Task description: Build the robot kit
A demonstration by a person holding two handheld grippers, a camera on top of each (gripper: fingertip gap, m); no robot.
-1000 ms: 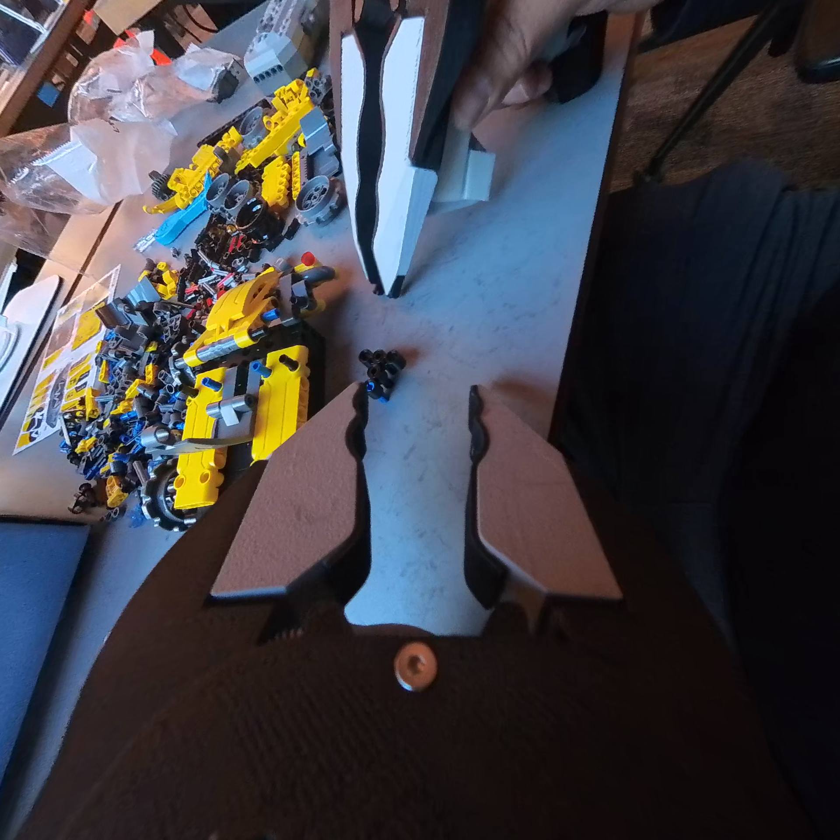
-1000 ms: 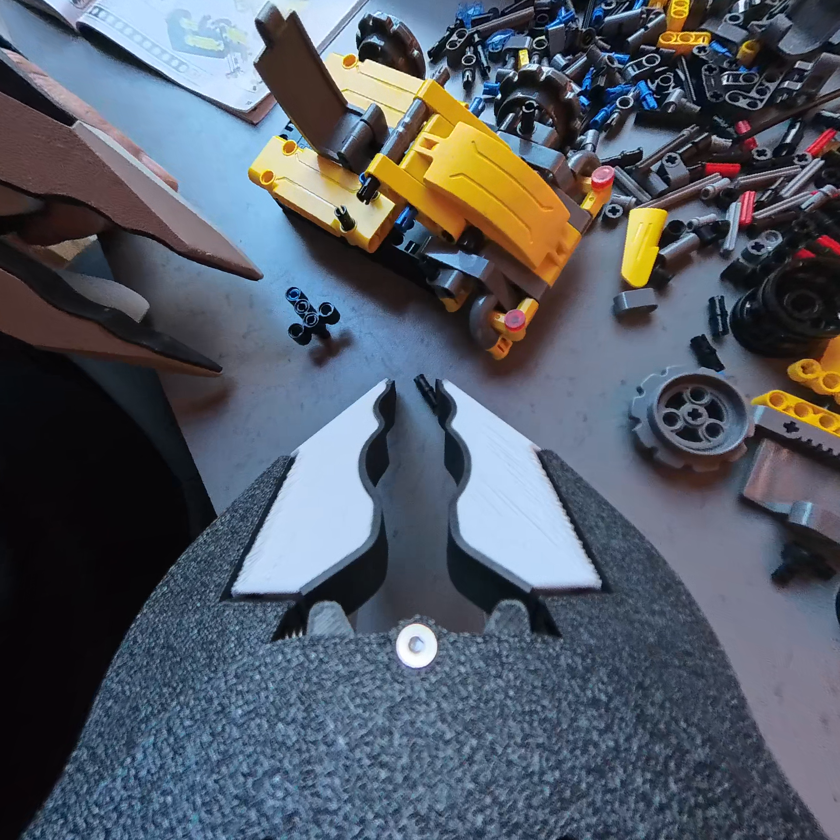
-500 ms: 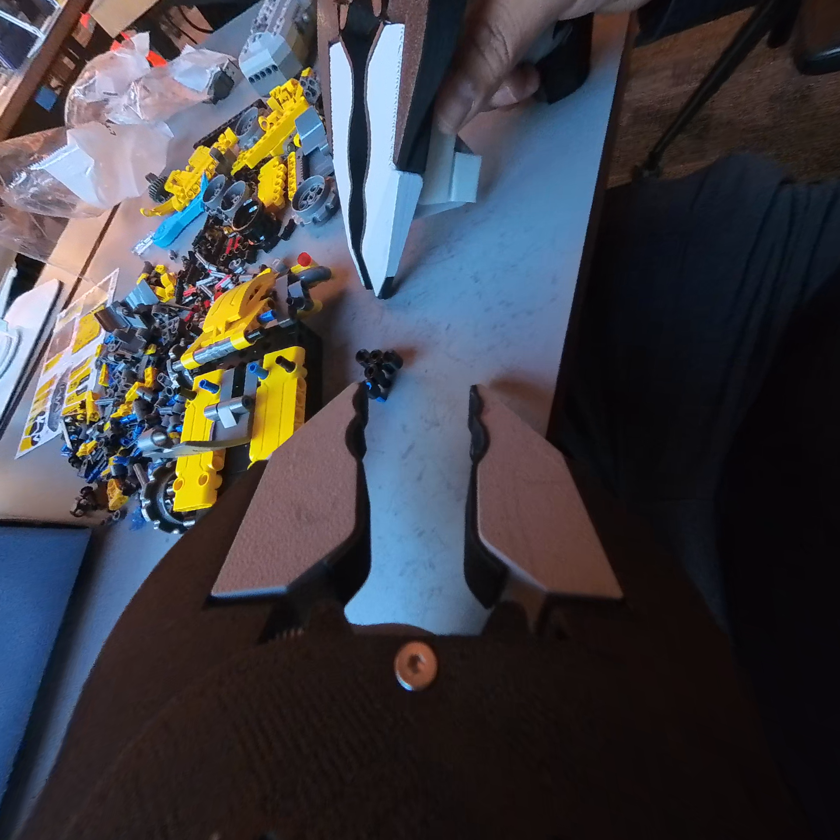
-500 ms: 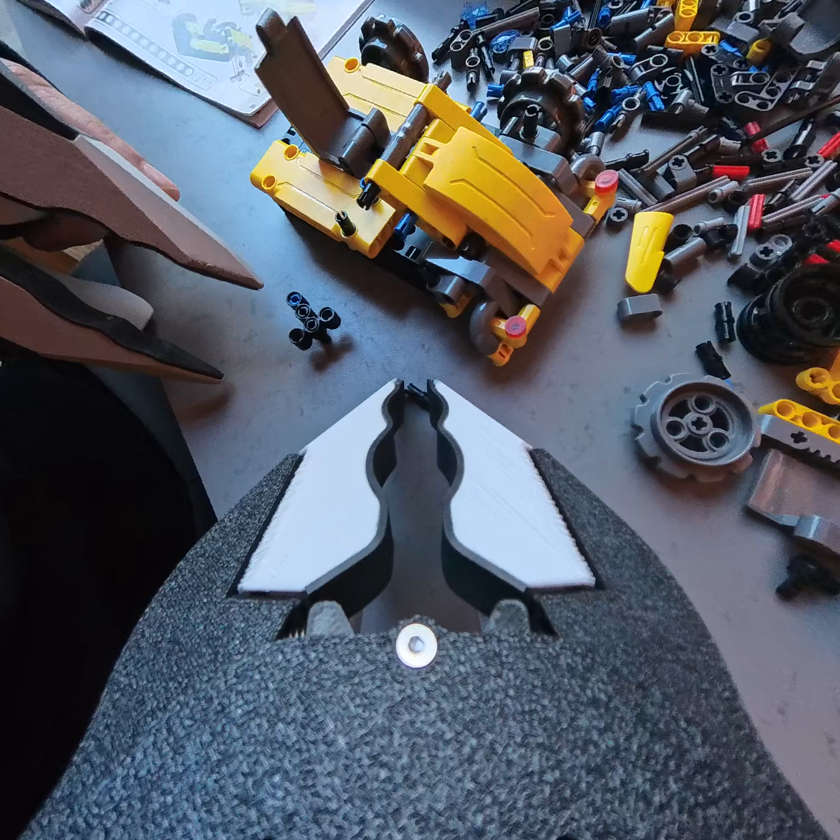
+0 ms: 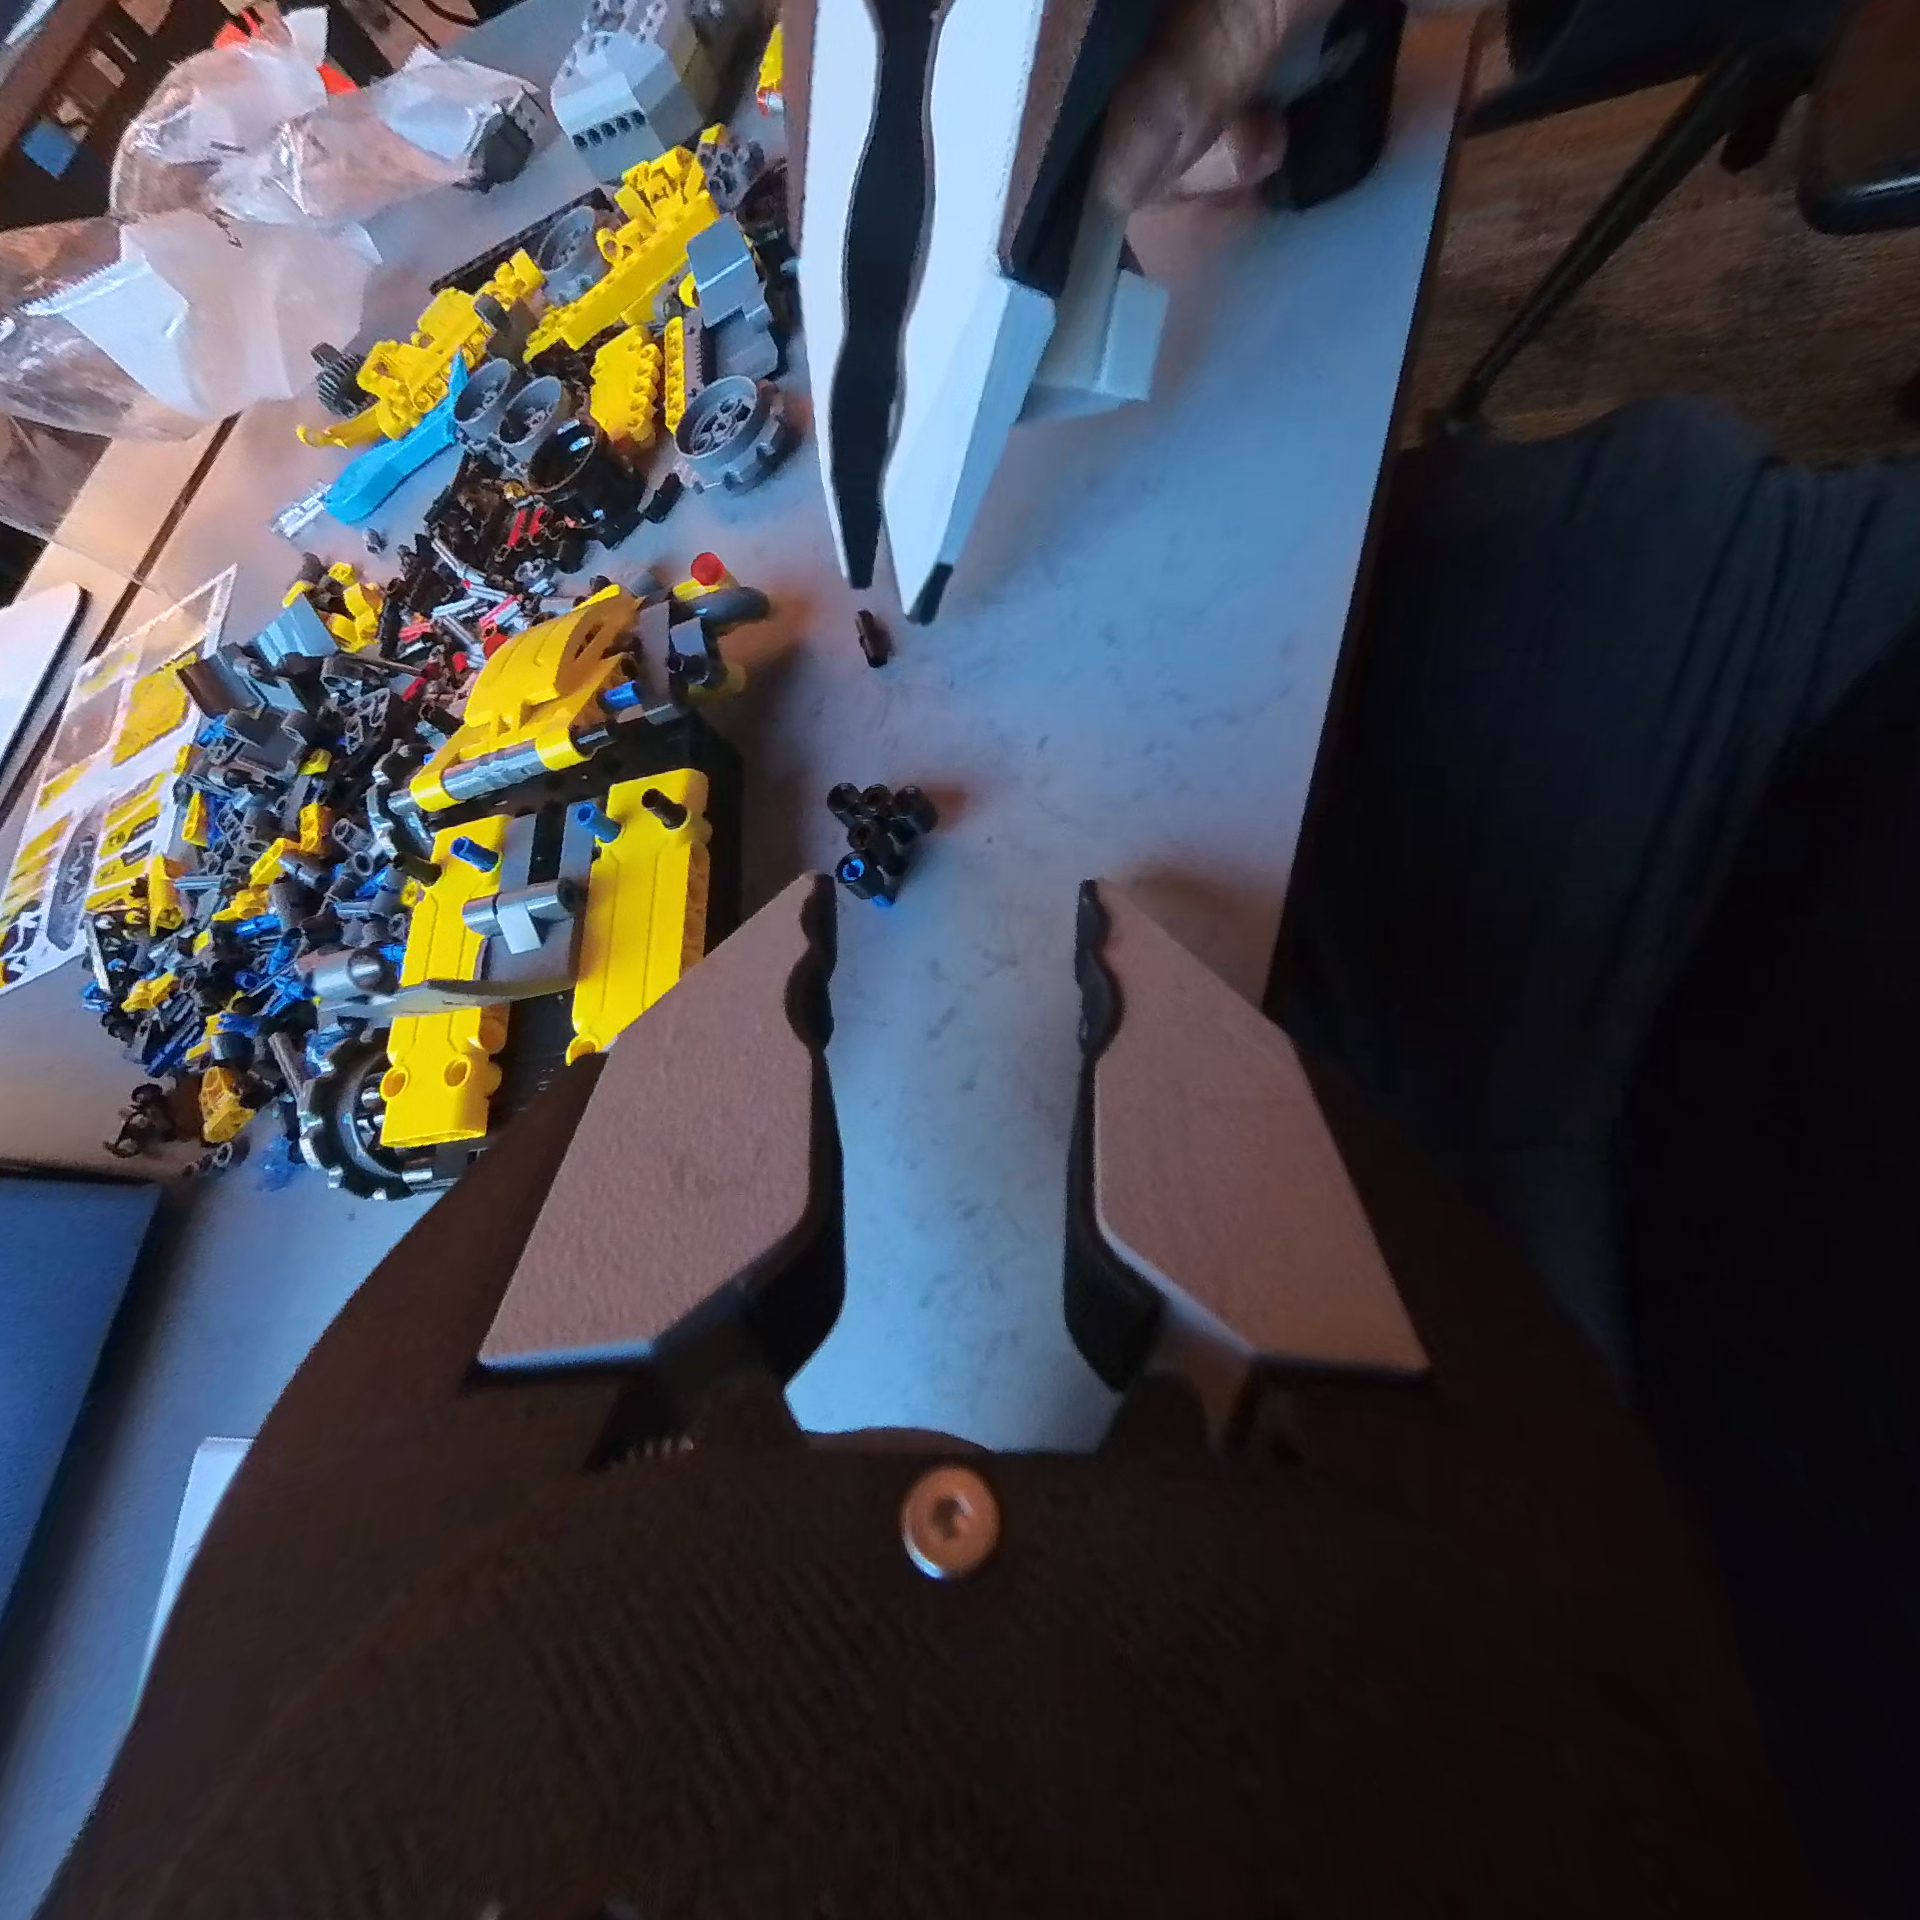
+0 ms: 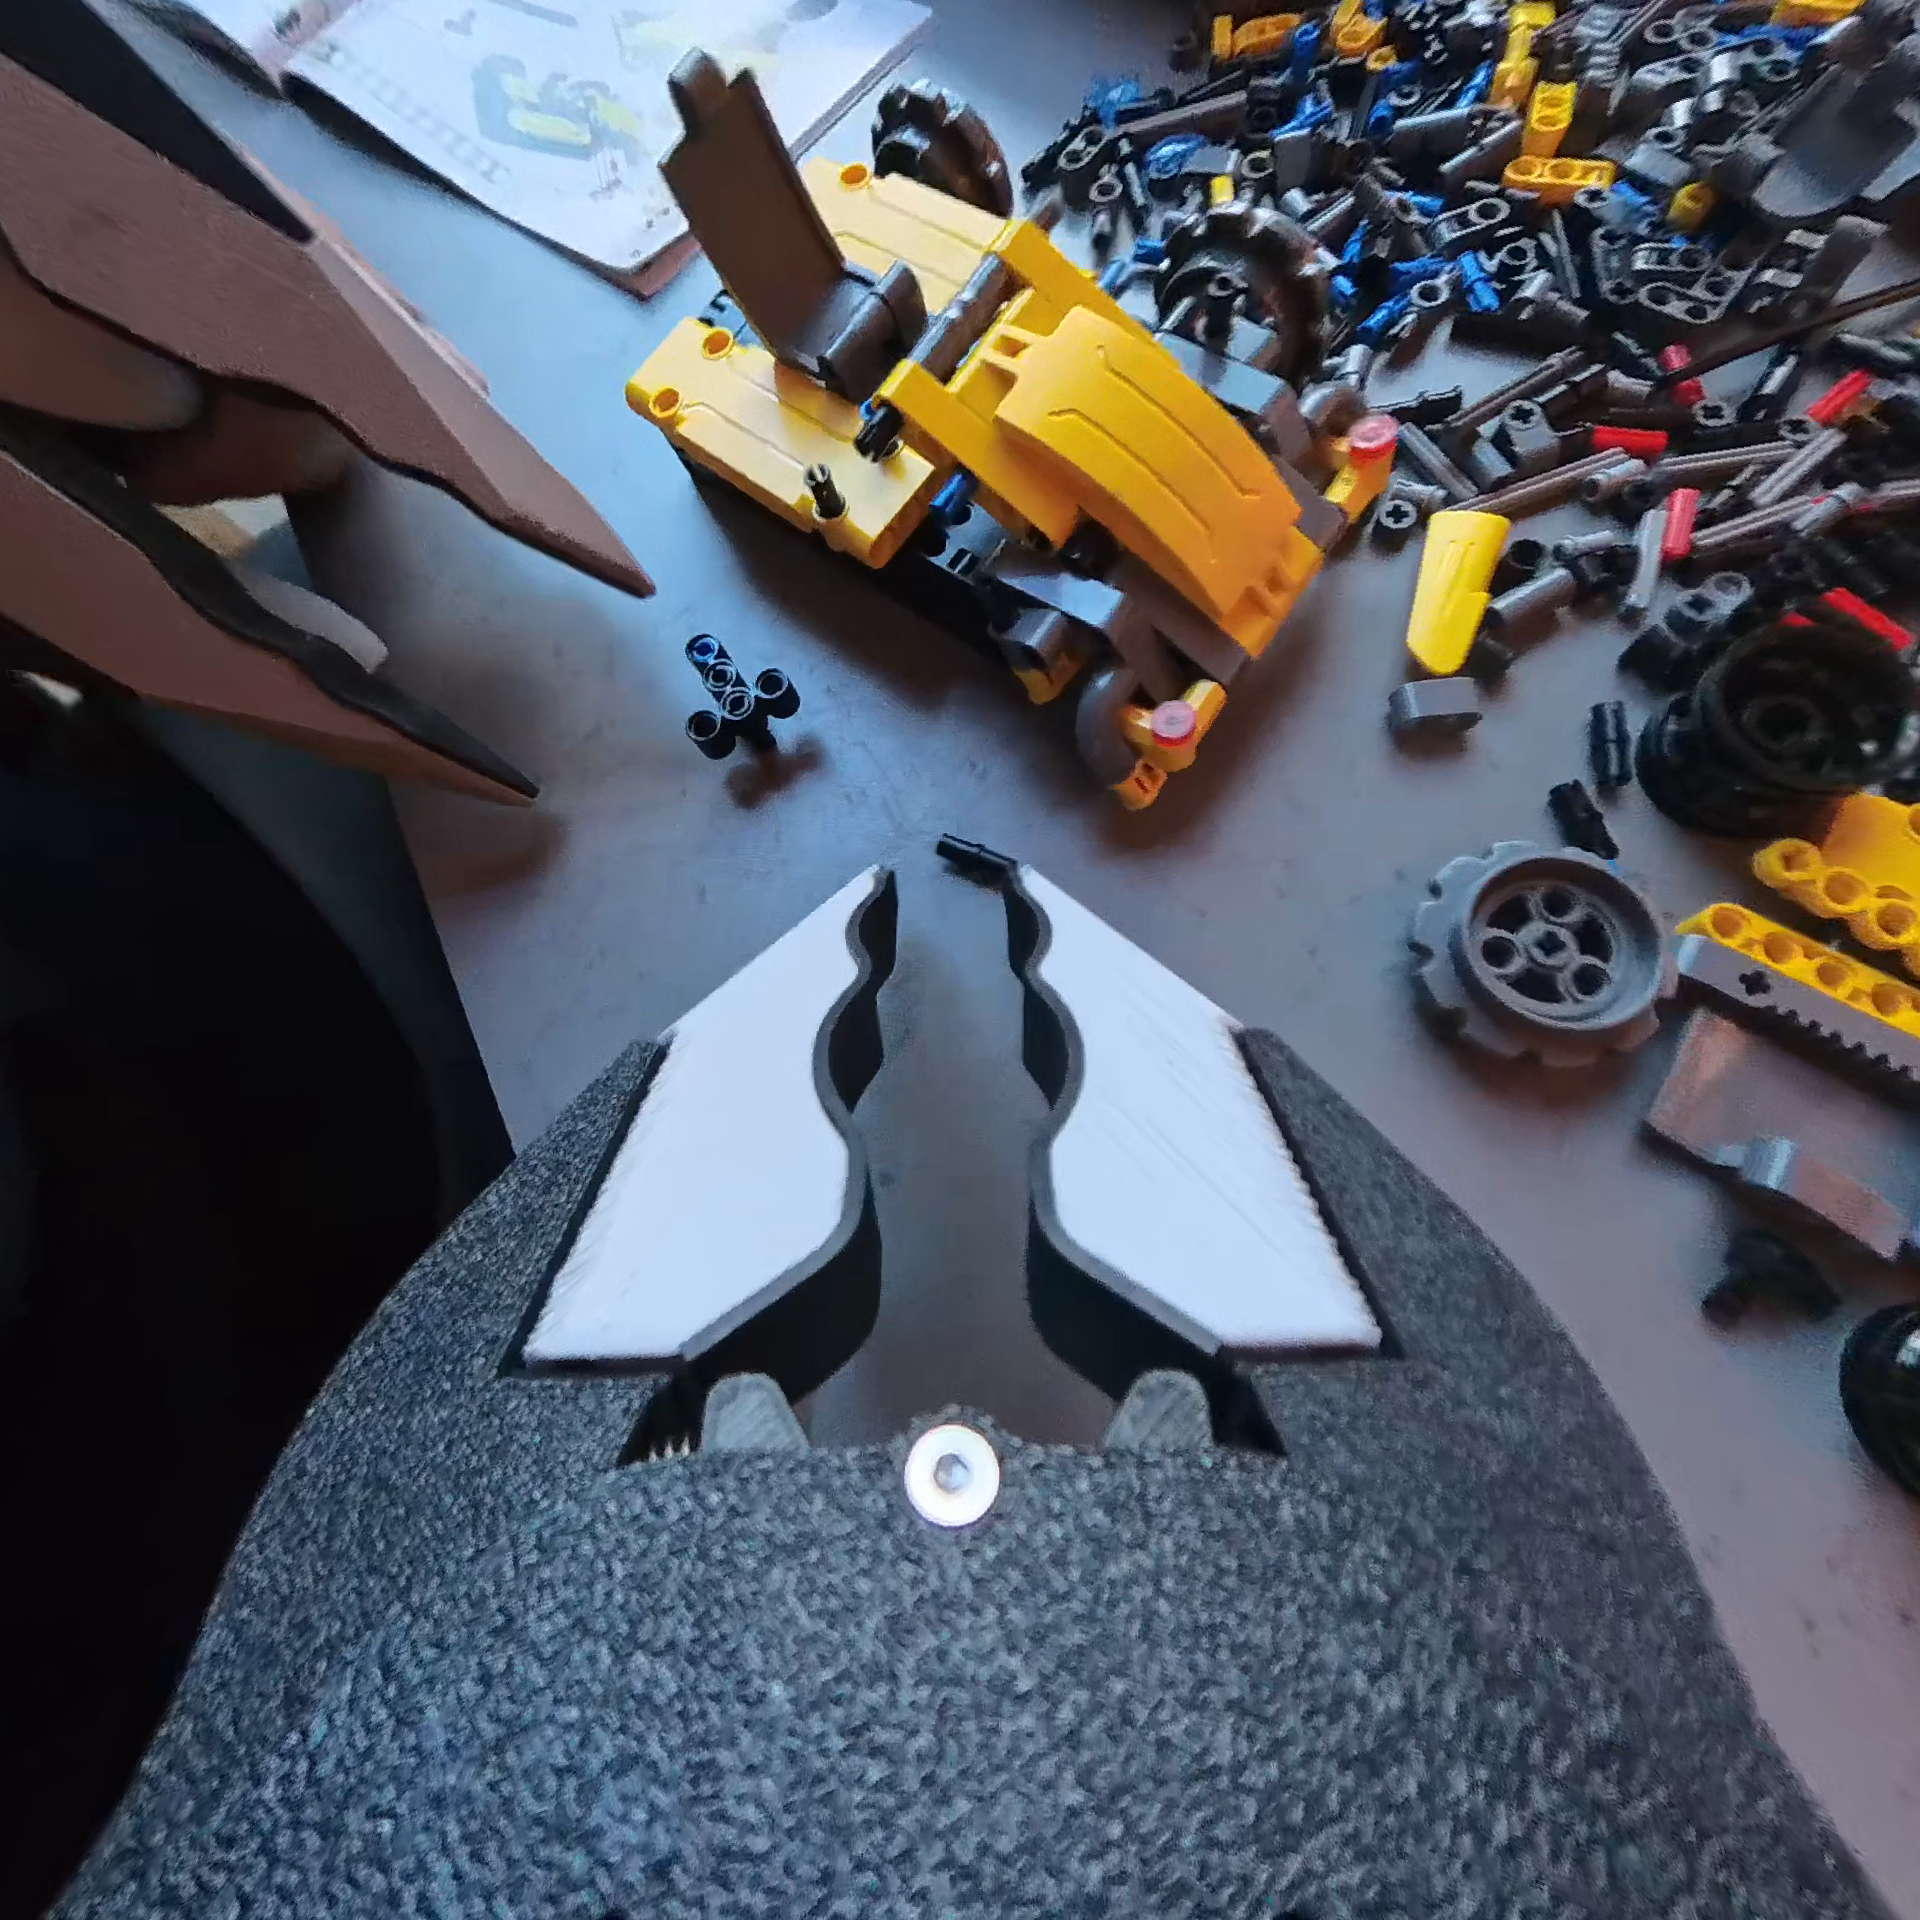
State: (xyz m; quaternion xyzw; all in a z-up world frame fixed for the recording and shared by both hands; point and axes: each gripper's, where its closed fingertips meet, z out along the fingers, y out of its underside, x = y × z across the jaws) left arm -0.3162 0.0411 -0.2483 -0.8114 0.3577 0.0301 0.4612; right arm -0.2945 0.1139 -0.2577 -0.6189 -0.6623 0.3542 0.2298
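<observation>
Far left in the right wrist view, the left gripper (image 6: 587, 691) with brown fingers spread wide, nothing between them, tips low over the grey table (image 6: 623, 831); behind it a paper booklet (image 6: 582, 114) lying flat; just past the brown tips a small black clump of pins (image 6: 740, 701), close to them but not touching; next along, a half-built yellow toy truck (image 6: 1039, 468) with a grey flap standing up on top; below it a tiny black pin (image 6: 971, 857) lying on the table right at the tip of the right-hand white finger, touching or nearly so, hard to tell; the right gripper (image 6: 951, 883) with white fingers a narrow way apart, gripping nothing; further right a grey toothed wheel (image 6: 1538, 951) flat on the table, a yellow beam with holes (image 6: 1829, 914) beside it, and a big heap of loose small parts (image 6: 1558, 208) in black, blue, red and yellow filling the top right corner.

In the left wrist view, crinkly clear bags (image 5: 239, 208) at the top left behind the heap.
</observation>
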